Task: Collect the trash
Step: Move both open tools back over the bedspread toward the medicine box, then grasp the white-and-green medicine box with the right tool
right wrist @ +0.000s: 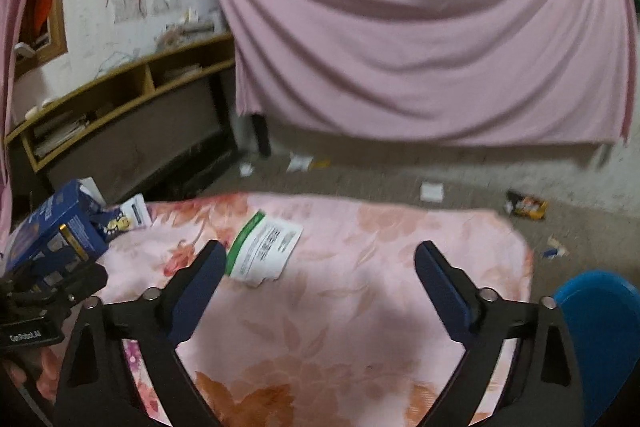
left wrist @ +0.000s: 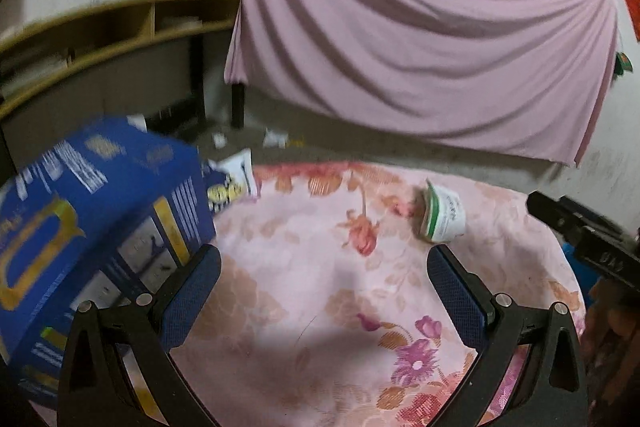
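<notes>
A blue carton (left wrist: 92, 211) lies at the left of the floral cloth (left wrist: 320, 307), right beside my left gripper's left finger. Behind the carton sits a blue and white wrapper (left wrist: 232, 183). A white and green package (left wrist: 442, 213) lies just beyond the right finger. My left gripper (left wrist: 324, 259) is open with nothing between its fingers. In the right wrist view the same white and green package (right wrist: 266, 247) lies next to the left finger of my right gripper (right wrist: 320, 255), which is open and holds nothing. The blue carton (right wrist: 60, 227) is at far left.
A pink sheet (right wrist: 420, 27) hangs over a frame behind the cloth. A wooden shelf unit (right wrist: 120, 99) stands at left. Scraps of paper (right wrist: 432, 191) and a dark snack wrapper (right wrist: 526, 205) lie on the floor. A blue bin (right wrist: 600, 331) is at lower right.
</notes>
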Motion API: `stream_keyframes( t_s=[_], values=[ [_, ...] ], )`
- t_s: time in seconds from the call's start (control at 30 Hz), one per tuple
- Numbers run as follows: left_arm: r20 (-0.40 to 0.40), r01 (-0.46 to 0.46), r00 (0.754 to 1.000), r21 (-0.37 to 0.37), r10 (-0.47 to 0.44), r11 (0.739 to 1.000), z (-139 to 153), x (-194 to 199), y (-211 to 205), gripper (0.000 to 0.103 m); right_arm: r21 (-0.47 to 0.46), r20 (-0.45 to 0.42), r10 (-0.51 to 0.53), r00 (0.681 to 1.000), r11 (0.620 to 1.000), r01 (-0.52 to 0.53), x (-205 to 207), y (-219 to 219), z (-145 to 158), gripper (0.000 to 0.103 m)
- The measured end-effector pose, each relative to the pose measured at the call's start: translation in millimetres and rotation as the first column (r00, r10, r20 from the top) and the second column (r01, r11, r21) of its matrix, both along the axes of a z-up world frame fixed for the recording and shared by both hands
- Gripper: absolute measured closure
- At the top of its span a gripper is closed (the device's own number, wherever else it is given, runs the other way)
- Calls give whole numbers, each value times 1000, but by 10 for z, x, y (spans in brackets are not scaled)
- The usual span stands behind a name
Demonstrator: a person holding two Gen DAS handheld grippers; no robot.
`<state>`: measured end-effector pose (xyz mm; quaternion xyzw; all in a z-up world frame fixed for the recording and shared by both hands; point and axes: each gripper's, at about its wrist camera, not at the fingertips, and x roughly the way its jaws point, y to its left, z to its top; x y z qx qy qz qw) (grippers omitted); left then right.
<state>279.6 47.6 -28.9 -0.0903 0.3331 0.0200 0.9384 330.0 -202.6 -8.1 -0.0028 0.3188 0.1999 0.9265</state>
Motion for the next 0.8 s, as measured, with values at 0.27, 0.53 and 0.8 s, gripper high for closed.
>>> stream_keyframes(
  t_s=[0.27,0.53,0.8],
  values=[
    [-151,6,988,-91,-19,996,-216,235,131,6,61,-189,81,979,996,-70,380,234,-218,20],
    [-153,8,988,-79,-20,997,-219,225,112,6,44,-282,116,952,993,-108,593,479,-382,28],
    [-155,18,987,-76,-30,997,-226,264,101,6,67,-297,106,949,994,-90,580,351,-425,58]
  ],
)
